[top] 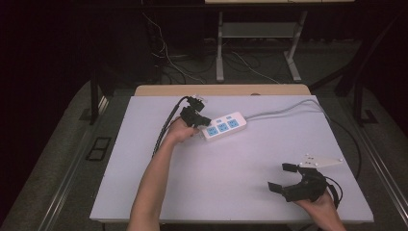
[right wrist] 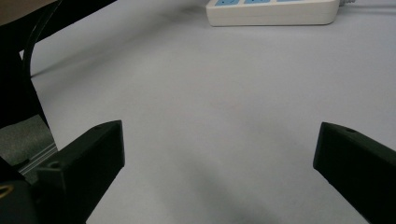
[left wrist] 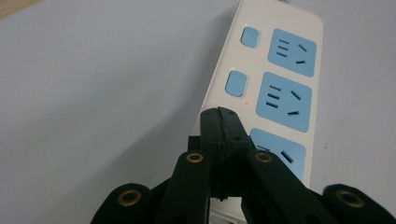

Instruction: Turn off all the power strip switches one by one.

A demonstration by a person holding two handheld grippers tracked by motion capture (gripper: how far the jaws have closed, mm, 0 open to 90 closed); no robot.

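While its jaws were pressed together with nothing between them, the left claw (left wrist: 219,114) pushed its tip down on the near end of the power strip (left wrist: 280,70), just beside the nearest blue socket (left wrist: 280,156), where a third switch would sit. The two switches (left wrist: 236,84) farther along showed small red lights beside them, so they looked already turned on; the third seemed the one in hand, its own state hidden under the tip. The strip lay on the tabletop (top: 240,163), its grey cord (top: 288,108) running off behind it. Well apart from the strip, the right claw (top: 284,178) was spread wide and empty.
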